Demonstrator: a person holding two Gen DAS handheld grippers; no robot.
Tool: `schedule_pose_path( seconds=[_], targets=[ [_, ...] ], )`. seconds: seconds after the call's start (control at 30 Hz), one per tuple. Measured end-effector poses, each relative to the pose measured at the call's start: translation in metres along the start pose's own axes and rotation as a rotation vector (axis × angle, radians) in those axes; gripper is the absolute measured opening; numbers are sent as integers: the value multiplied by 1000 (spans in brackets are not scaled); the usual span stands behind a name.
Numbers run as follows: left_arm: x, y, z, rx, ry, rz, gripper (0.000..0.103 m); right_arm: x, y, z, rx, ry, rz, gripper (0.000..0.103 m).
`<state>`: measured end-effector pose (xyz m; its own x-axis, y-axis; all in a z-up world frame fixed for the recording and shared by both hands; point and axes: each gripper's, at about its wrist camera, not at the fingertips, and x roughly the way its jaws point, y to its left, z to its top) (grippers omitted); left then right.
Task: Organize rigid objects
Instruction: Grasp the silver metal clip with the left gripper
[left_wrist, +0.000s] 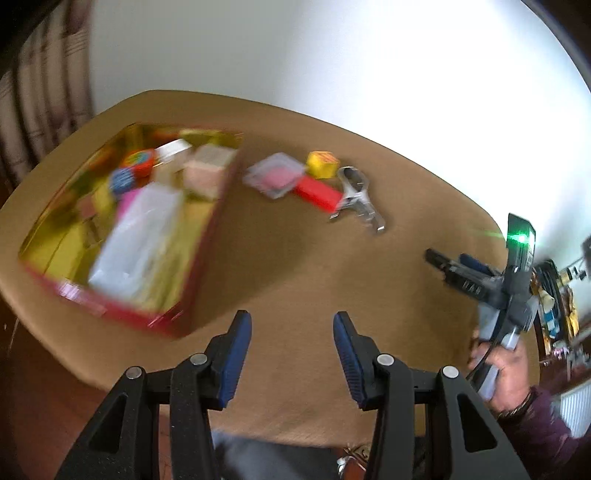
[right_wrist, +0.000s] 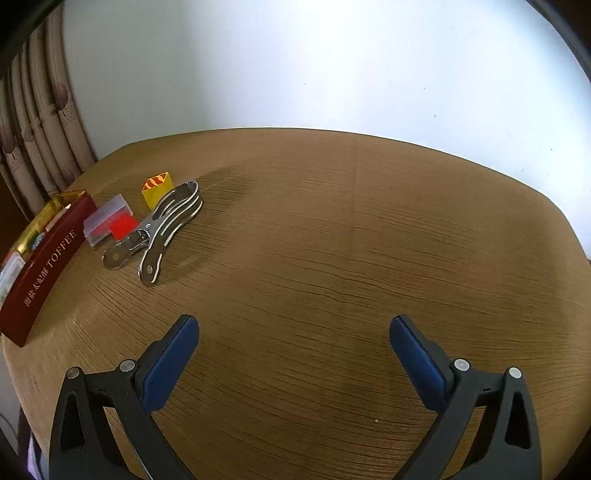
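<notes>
A red toffee tin (left_wrist: 192, 258) (right_wrist: 44, 266) with a gold inside stands at the table's left, with several small items in it. Beside it on the table lie a clear plastic case (left_wrist: 275, 179) (right_wrist: 105, 218), a red block (left_wrist: 319, 192) (right_wrist: 123, 225), a yellow cube (left_wrist: 322, 163) (right_wrist: 157, 190) and a metal clip (left_wrist: 358, 199) (right_wrist: 162, 229). My left gripper (left_wrist: 292, 321) is open and empty above the table, right of the tin. My right gripper (right_wrist: 293, 325) (left_wrist: 437, 260) is open wide and empty over bare table, well right of the loose objects.
The round wooden table (right_wrist: 332, 258) has a white wall behind it and a curtain (right_wrist: 37, 129) at the left. The person's hand (left_wrist: 506, 369) holds the right gripper at the table's right edge. Shelves with clutter (left_wrist: 561, 306) stand at the far right.
</notes>
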<state>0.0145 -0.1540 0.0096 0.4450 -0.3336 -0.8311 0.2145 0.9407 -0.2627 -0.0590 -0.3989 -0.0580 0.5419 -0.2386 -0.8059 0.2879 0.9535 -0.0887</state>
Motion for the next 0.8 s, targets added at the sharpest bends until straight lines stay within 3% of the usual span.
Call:
schedule_pose_path(
  seconds=[0.1, 0.3, 0.5, 0.8],
  targets=[
    [18, -18, 30, 11, 36, -46, 47, -4, -5, -3, 23, -17, 28, 103],
    [62, -42, 98, -66, 112, -186, 47, -10, -10, -4, 45, -40, 78, 103],
    [109, -68, 150, -103, 183, -249, 47, -14, -11, -4, 46, -52, 114, 103],
    [171, -105, 182, 30, 288, -133, 47, -19, -12, -6, 61, -85, 160, 103]
  ],
)
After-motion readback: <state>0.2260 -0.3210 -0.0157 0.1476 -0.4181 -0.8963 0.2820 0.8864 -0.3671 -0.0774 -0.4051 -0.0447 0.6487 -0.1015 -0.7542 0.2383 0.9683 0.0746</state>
